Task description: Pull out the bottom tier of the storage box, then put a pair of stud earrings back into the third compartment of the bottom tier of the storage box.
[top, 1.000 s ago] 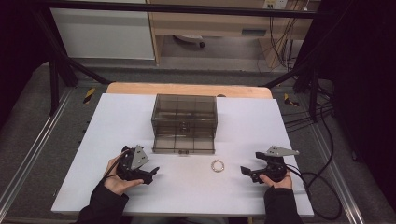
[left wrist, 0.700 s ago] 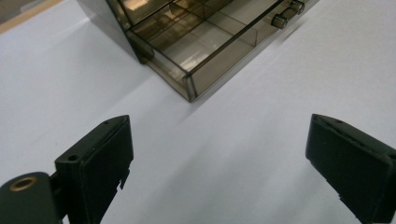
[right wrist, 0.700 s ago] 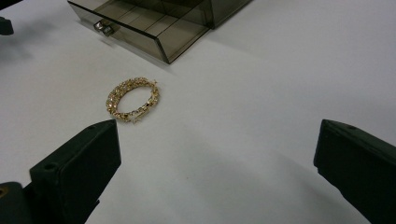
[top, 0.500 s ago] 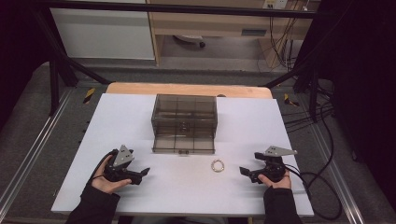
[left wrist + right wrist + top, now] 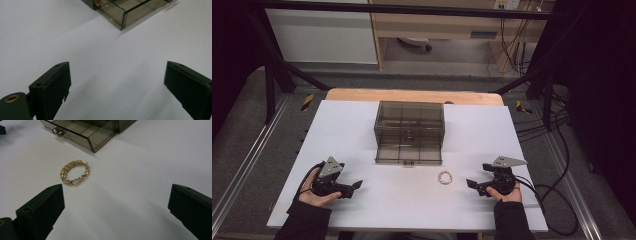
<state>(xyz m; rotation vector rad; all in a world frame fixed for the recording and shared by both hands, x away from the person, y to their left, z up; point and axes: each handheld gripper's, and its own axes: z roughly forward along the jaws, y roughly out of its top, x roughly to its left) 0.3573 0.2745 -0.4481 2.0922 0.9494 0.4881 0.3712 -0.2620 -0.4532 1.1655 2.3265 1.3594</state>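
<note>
The left hand-held gripper is seen lower and more to the left on the white surface than a second ago, when it was near the front corner of the smoky drawer box. It has been drawn back toward the near edge, and its jaws are spread wide with nothing between them. In the left gripper view only a corner of the opened drawer is met, far ahead of the jaws.

The right hand-held gripper has hardly been moved in that time. Its jaws are also wide open and empty, and they are pointed toward the gold ring-shaped bracelet. The bracelet lies flat on the surface, just in front of the pulled-out drawer and near its right front corner, apart from both grippers.

From this it is judged that the drawer is already opened and the left hand is made free. The bracelet is not yet picked; the next step would probably be taken by the right gripper, which must be brought forward and slightly left to close on the thin ring.
</note>
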